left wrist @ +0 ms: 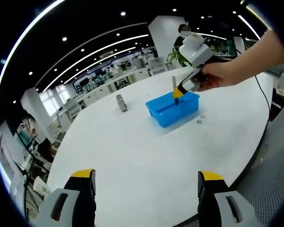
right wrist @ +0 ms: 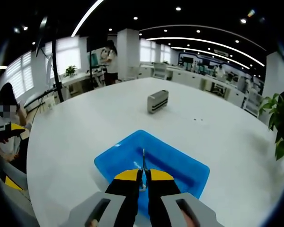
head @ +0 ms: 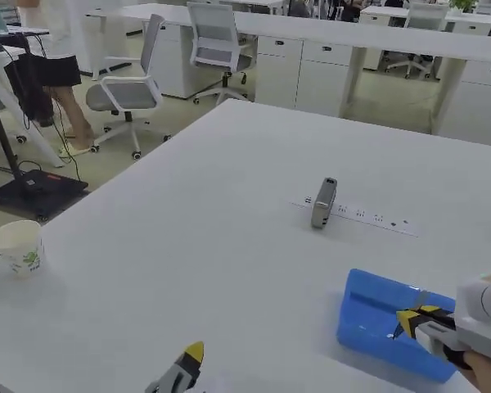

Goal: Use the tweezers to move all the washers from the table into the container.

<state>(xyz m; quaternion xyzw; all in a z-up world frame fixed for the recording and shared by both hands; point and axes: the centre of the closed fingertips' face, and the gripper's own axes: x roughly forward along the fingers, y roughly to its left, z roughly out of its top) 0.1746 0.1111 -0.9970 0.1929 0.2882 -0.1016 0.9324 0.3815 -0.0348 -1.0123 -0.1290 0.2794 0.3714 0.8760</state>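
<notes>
Hanging over the blue container [right wrist: 176, 161], right gripper [right wrist: 143, 175] clamps tweezers [right wrist: 143, 158], tip gap and load unreadable; left gripper [left wrist: 146, 176] gapes wide, empty.

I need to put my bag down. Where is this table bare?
The widest bare patch lies between the paper cup at the left edge and the silver block mid-table; beyond the block is bare too. Crowded: the near right, where the right gripper holds tweezers over the blue container, with washers beside it.

Blue container [head: 368, 318], white table [head: 229, 246], yellow-tipped black fingers [right wrist: 128, 176].
</notes>
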